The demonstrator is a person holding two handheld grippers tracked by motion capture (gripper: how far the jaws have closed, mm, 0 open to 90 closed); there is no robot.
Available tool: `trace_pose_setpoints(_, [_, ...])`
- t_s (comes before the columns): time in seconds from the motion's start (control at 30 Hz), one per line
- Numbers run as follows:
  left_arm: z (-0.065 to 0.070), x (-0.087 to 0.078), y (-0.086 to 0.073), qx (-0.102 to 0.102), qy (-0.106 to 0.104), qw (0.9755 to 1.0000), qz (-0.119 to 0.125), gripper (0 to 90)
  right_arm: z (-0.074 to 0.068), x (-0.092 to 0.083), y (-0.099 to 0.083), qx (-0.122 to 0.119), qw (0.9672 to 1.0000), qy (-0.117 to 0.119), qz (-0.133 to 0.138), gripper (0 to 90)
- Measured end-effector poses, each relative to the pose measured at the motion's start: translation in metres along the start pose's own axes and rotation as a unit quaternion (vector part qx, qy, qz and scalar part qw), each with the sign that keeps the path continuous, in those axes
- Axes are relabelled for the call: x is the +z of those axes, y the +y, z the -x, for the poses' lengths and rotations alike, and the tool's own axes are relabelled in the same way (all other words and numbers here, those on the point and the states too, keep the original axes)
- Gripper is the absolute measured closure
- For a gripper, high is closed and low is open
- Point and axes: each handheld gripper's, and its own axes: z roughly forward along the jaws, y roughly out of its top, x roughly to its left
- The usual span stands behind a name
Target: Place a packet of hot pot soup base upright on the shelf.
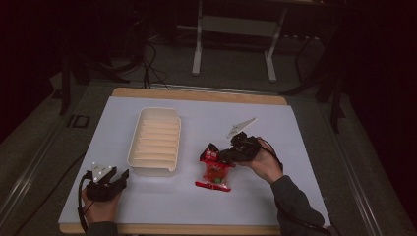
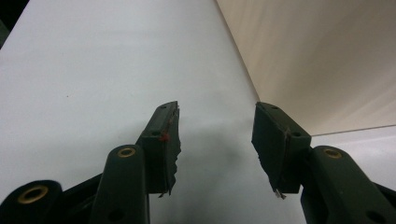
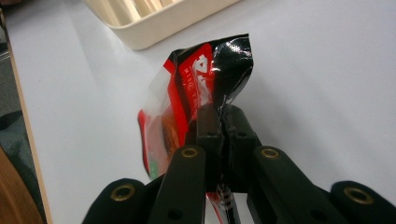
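Note:
A red and black snack packet hangs by its top edge over the white table cover, right of centre. My right gripper is shut on that top edge, held by a hand coming in from the right. In the right gripper view the packet is crumpled and pinched between the closed jaws. My left gripper rests near the front left corner, open, with nothing between its fingers. A cream ribbed tray lies left of centre, just beyond the left gripper.
The tray's pale wall rises at the upper right of the left gripper view. The wooden table edge borders the white cover at the back. A metal stand and cables sit on the dark floor behind.

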Motion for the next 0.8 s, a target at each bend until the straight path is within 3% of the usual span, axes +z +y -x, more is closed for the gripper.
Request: trace_pose_setpoints(0.8, [0.000, 0.000, 0.000, 0.000, -0.001, 1.0000, 0.002, 51.2, -0.008, -0.014, 0.023, -0.027, 0.9994, -0.017, 0.011, 87.4])
